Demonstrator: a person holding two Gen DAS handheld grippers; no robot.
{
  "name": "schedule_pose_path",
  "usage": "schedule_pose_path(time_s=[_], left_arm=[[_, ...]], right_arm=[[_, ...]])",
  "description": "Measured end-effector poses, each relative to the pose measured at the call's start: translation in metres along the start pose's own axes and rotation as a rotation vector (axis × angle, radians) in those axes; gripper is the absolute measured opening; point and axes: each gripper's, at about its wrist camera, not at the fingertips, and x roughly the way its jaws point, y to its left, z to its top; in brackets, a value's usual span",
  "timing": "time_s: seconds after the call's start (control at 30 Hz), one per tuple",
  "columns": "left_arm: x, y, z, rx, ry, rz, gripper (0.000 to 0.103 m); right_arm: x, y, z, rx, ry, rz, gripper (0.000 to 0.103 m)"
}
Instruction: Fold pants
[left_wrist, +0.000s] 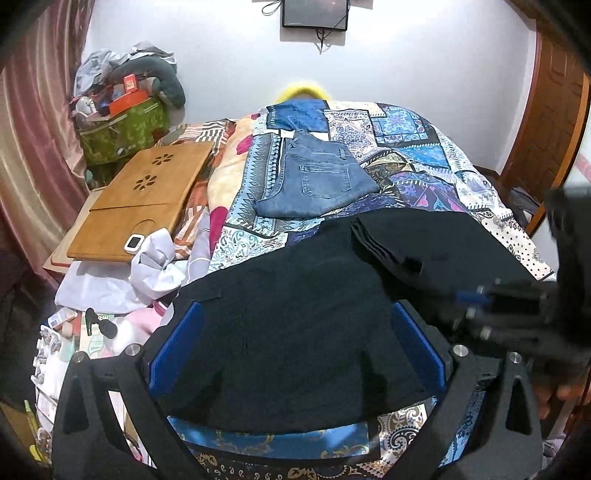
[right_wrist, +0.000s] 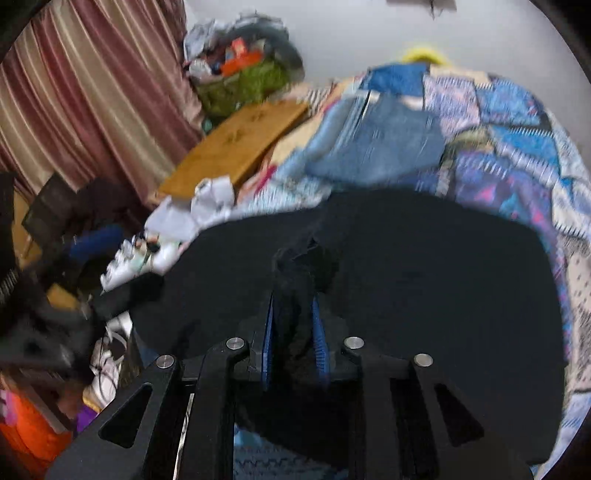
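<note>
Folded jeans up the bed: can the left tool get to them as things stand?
Probably yes. The left tool is open and empty over the black pants; the folded jeans lie just beyond on the quilt, nothing on top. The right tool stays off to one side.

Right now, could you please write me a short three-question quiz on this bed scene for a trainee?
1. True or false: the left gripper is clamped on the black pants.
2. What lies folded on the bedspread beyond the black pants?
A. a towel
B. blue jeans
C. a pillow
3. Fill in: the right gripper has black ______ bunched between its blue pads.

Key
1. False: its jaws stand wide apart over the cloth.
2. B: the blue jeans.
3. Fabric, from the black pants.
</note>
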Motion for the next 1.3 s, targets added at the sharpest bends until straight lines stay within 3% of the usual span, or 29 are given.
schedule_pose_path(time_s=[0.07,0.13,0.23,0.43,0.67,0.83,1.03,1.2,1.3], left_arm=[[0.001,-0.002,0.002,0.008,-0.003,0.004,0.102],[0.001,-0.006,0.006,0.022,-0.007,0.01,0.102],[0.001,-0.014,0.016,0.048,-0.022,0.011,0.102],[0.008,-0.034,0.044,0.097,-0.045,-0.014,0.102],[0.03,-0.065,0.08,0.154,-0.054,-0.055,0.102],[0.062,-0.084,0.1,0.164,0.007,-0.115,0.102],[0.124,-0.103,0.098,0.189,0.181,-0.154,0.102],[0.161,-0.115,0.075,0.278,0.299,-0.094,0.102],[0.156,-0.115,0.066,0.307,0.278,-0.099,0.102]], right_arm=[[-0.004,-0.001,-0.001,-0.004,0.012,0.018,0.025],[-0.013,0.001,-0.001,-0.009,0.021,0.034,0.042],[-0.032,0.001,0.002,-0.027,-0.026,0.01,0.054],[-0.081,-0.021,0.015,-0.066,-0.155,-0.101,0.059],[-0.103,-0.065,0.037,-0.045,-0.221,-0.218,0.066],[-0.09,-0.097,0.042,0.001,-0.175,-0.212,0.066],[-0.053,-0.126,0.035,0.043,-0.065,-0.177,0.066],[-0.025,-0.141,0.023,0.045,0.044,-0.175,0.066],[-0.024,-0.139,0.012,0.008,0.05,-0.185,0.066]])
